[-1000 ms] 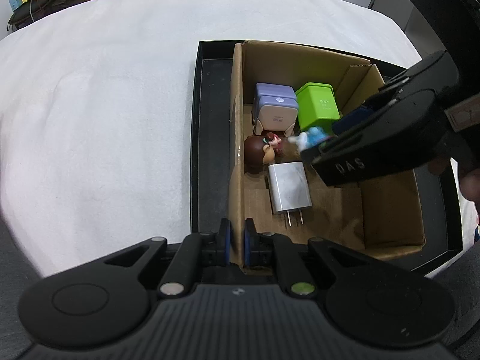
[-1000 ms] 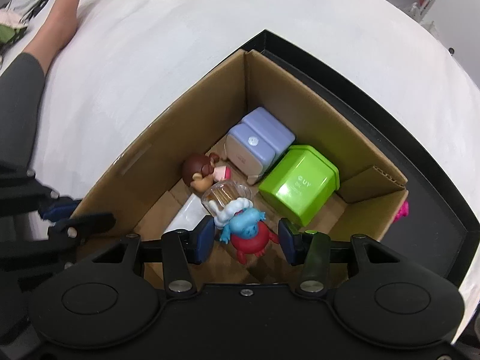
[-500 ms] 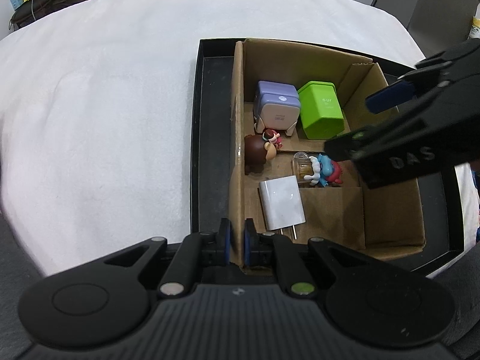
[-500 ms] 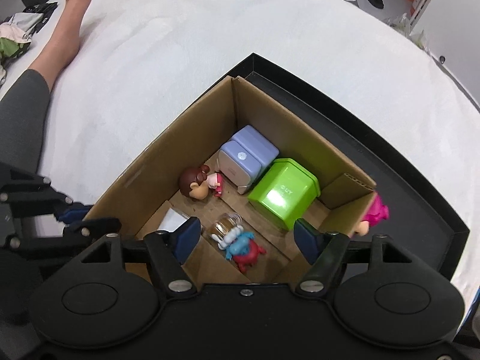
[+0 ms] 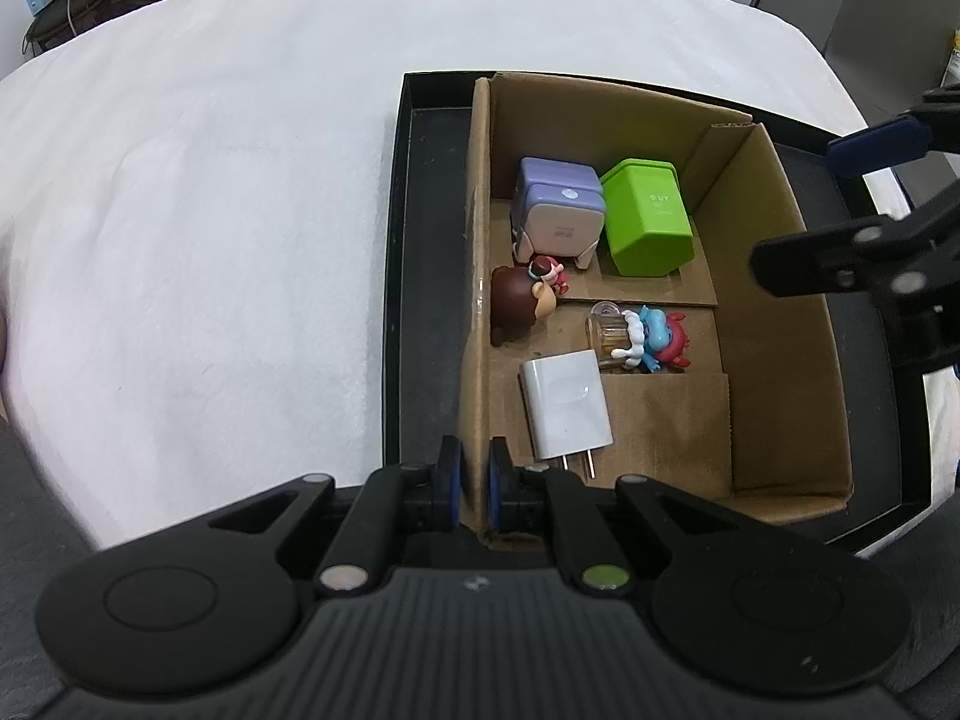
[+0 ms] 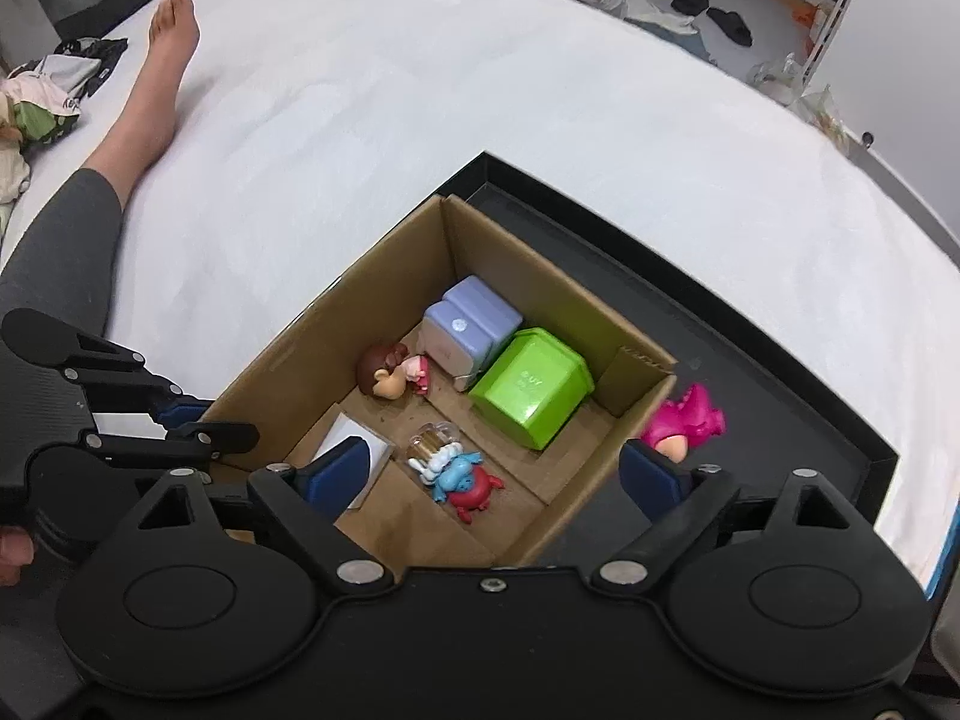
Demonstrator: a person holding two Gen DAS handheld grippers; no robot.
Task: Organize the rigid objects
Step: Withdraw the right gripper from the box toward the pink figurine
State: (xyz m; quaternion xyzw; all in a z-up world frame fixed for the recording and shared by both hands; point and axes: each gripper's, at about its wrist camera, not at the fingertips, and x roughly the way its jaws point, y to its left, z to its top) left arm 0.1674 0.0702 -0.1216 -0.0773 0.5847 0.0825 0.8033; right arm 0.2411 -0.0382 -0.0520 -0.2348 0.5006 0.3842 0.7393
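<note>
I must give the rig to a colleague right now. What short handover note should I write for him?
Left gripper: shut on the near wall of the cardboard box, steadying it.
Right gripper: jaws wide open, empty, above the box.
In the box: purple charger, green cube, brown-haired figure, blue-and-red figure, white plug. The box sits in a black tray.
Done: five items are in the box.
Left: a pink toy lies in the tray outside the box, beside its wall; it probably goes in next.

The cardboard box (image 5: 774, 276) sits in the tray (image 5: 420, 276); the charger (image 5: 567, 405) lies inside, before the figurines (image 5: 645, 339).
</note>
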